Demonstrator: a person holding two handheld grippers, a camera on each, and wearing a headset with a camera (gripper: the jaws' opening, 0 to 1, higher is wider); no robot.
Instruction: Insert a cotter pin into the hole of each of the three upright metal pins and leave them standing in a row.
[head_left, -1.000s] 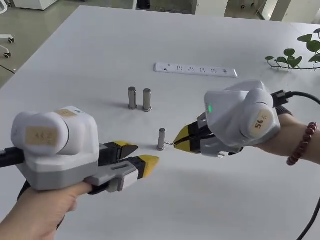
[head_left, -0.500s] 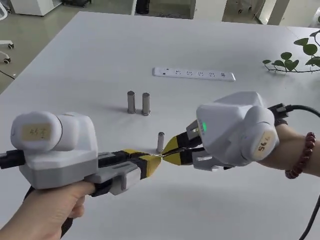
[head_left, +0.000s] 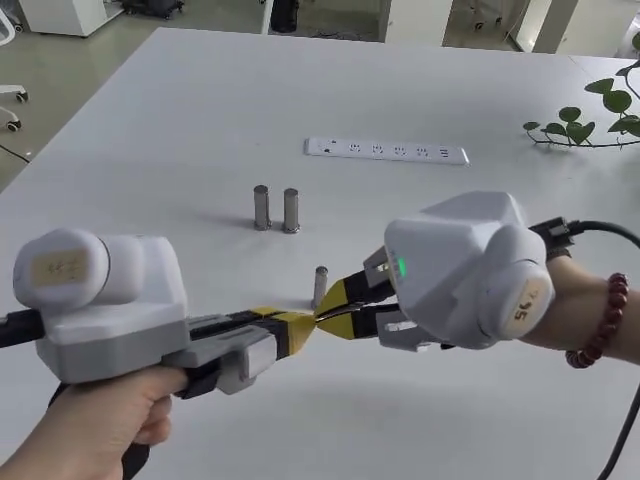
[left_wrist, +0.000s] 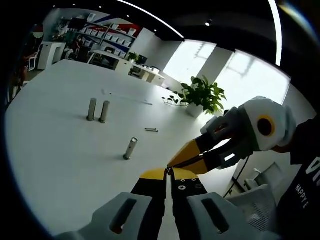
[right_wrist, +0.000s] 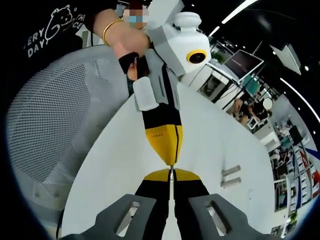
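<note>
The cotter pin (head_left: 318, 320) is a sliver of bent wire. It is almost weightless and springy in its legs. It is smooth enough to swivel or flick out from between hard jaw tips, and it will bend quickly if you lever on it. Hold it by the looped head or just behind, so the legs stay free and straight for the hole; which end is which is too small to tell here. It is bridged between your two tools: the left gripper (head_left: 300, 327) and the right gripper (head_left: 332, 318) meet tip to tip. Both pairs of jaws are closed to a slit, and each seems to pinch one end of the wire. Your left hand (head_left: 95, 425) reaches in from the near left corner of the worktop (head_left: 200, 100), its tool about level and pointing right. Your right hand (head_left: 572, 300) comes from the right edge, its tool pointing left and angled slightly down. The tips meet just on the near side of the lone metal pin (head_left: 320, 285), which stands upright and apart from them. The other two metal pins (head_left: 261, 207) stand side by side nearer the middle of the worktop. Let go with one tool only once the other has a square bite.
</note>
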